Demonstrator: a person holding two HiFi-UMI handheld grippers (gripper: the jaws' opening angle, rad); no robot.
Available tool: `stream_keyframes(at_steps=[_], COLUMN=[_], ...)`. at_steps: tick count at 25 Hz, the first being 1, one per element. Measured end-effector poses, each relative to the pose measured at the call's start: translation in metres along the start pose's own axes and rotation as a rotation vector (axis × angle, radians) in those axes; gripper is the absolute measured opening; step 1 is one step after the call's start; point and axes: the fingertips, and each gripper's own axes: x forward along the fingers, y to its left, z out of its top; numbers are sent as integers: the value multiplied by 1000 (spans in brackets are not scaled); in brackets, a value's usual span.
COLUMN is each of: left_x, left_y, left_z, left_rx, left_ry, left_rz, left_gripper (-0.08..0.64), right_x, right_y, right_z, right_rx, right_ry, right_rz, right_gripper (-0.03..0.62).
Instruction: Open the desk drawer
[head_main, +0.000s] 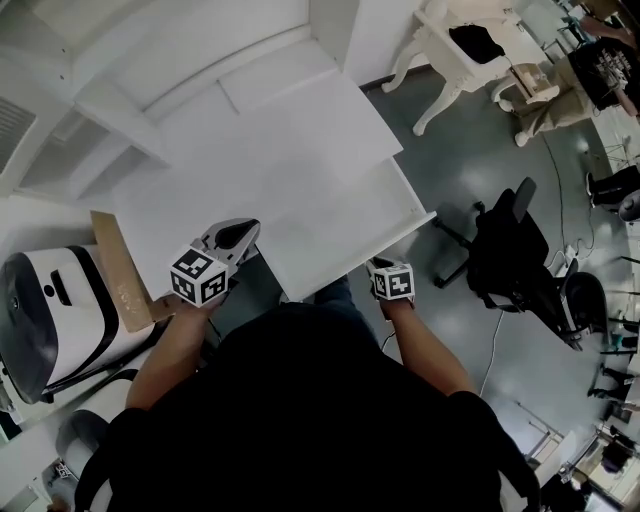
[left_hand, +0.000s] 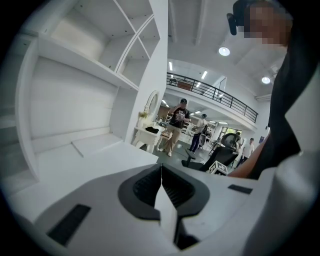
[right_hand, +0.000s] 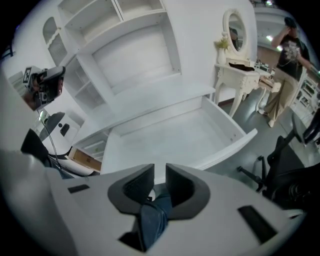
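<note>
The white desk (head_main: 280, 110) has its wide drawer (head_main: 330, 225) pulled out toward me; the drawer's inside (right_hand: 175, 132) is bare and its front wall (right_hand: 227, 145) faces me. My left gripper (head_main: 248, 230) hovers at the drawer's near left corner, and in the left gripper view its jaws (left_hand: 161, 172) are shut with nothing in them. Just off the near right part of the drawer front is my right gripper (head_main: 380, 266). In the right gripper view it (right_hand: 160, 172) points down over that front, its pads a narrow gap apart and nothing between them.
A white machine (head_main: 50, 310) and a cardboard box (head_main: 120, 270) stand at the left of the desk. A black office chair (head_main: 515, 250) is on the grey floor to the right. A white vanity table (head_main: 470, 50) stands farther back, with people beyond it.
</note>
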Motion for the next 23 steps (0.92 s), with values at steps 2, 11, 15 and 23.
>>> stream_keyframes(at_steps=[2,11,15,23], left_x=[-4,-17,-23,-38], left_y=[0,-6,-5,-2], left_z=[0,11,10,-4], left_rx=[2,27,22,5], left_ry=[-1,-37,-50,-41], left_rz=[-1,-18,-19,-14], left_gripper=[12,12,12,12], right_x=[-11,-67,-95,-133], right_y=[9,47,64,91], right_z=[17,97,127,152], right_rx=[5,-131,-176,-181], right_ry=[-44,-231,-312,-419], right_rz=[6,-7,-21,-8], right_gripper=[72,72,72,72])
